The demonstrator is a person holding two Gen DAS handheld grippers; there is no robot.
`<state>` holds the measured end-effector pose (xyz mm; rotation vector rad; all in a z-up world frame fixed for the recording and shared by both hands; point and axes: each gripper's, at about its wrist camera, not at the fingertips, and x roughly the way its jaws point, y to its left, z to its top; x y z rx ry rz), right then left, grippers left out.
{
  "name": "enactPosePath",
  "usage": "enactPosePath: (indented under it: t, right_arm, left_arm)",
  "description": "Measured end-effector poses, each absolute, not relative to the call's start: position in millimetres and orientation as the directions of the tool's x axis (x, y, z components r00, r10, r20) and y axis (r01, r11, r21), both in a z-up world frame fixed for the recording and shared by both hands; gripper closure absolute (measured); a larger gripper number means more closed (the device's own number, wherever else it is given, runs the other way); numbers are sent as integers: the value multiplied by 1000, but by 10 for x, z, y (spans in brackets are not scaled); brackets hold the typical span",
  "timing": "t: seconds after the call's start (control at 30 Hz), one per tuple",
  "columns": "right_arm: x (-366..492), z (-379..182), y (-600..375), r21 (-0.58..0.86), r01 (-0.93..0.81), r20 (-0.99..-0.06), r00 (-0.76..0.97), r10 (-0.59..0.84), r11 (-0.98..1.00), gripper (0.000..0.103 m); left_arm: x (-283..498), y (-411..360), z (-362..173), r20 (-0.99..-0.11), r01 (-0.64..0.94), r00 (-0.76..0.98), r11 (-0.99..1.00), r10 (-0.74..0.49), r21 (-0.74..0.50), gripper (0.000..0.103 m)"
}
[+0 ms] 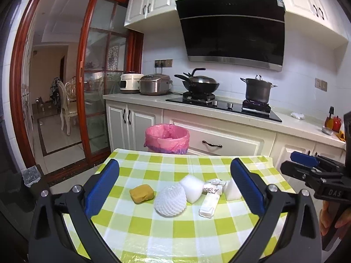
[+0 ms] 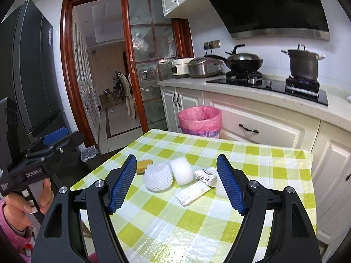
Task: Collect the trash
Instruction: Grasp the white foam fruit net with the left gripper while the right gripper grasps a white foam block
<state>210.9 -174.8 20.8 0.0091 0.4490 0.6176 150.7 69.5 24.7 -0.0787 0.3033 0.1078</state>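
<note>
Across the lower half of the left wrist view, the left gripper (image 1: pixel 175 188) is seen with its blue-padded jaws spread wide; nothing is held or touched by them. Between the jaws, at the centre of the frame, the trash is laid out on a table (image 1: pixel 153 225) covered in a green-and-white checked cloth: a yellow-brown sponge (image 1: pixel 141 193) at the left, a white foam fruit net (image 1: pixel 170 200) beside it, a white foam piece (image 1: pixel 192 188) just behind the net, a printed paper wrapper (image 1: pixel 211 194), and a white block (image 1: pixel 233 189) partly hidden by the right-hand finger. Just above the far table edge, at mid-frame, a bin lined with a pink bag (image 1: pixel 167 138) is seen against the white cabinets. At the right edge of the frame, the right gripper (image 1: pixel 307 164) is partly shown, gripped by a hand (image 1: pixel 331 219).

At the bottom of the right wrist view, the right gripper (image 2: pixel 176 184) is likewise seen with jaws set well apart and empty. The same items are framed between them: sponge (image 2: pixel 143 165), fruit net (image 2: pixel 158 176), foam piece (image 2: pixel 182 171), wrapper (image 2: pixel 197 188) and white block (image 2: pixel 221 188). The pink-lined bin (image 2: pixel 199 119) is shown above centre, beyond the table (image 2: pixel 274 164). At the left edge, the left gripper (image 2: pixel 52 140) is held by a hand (image 2: pixel 26 199).
</note>
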Motion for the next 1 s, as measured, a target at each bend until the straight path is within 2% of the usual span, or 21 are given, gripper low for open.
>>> enactPosePath:
  t: [0.3, 0.5, 0.73, 1.0]
  right_arm:
    - [2086, 78, -1816, 154, -542, -426, 718, 551, 826, 31]
    - [2193, -76, -1830, 188, -528, -454, 701, 550, 828, 31]
    - [2251, -287, -1875, 163, -488, -463, 729, 504, 857, 31]
    - [2590, -550, -1889, 180, -441, -496, 731, 468, 879, 31]
  left_arm:
    - [1330, 867, 196, -299, -182, 941, 981, 155, -62, 5]
    - [1372, 1007, 68, -341, -216, 924, 971, 170, -101, 5]
    - [1670, 1099, -137, -369, -229, 915, 963, 162, -144, 5]
    - [2054, 1007, -456, -426, -189, 895, 978, 134, -90, 5]
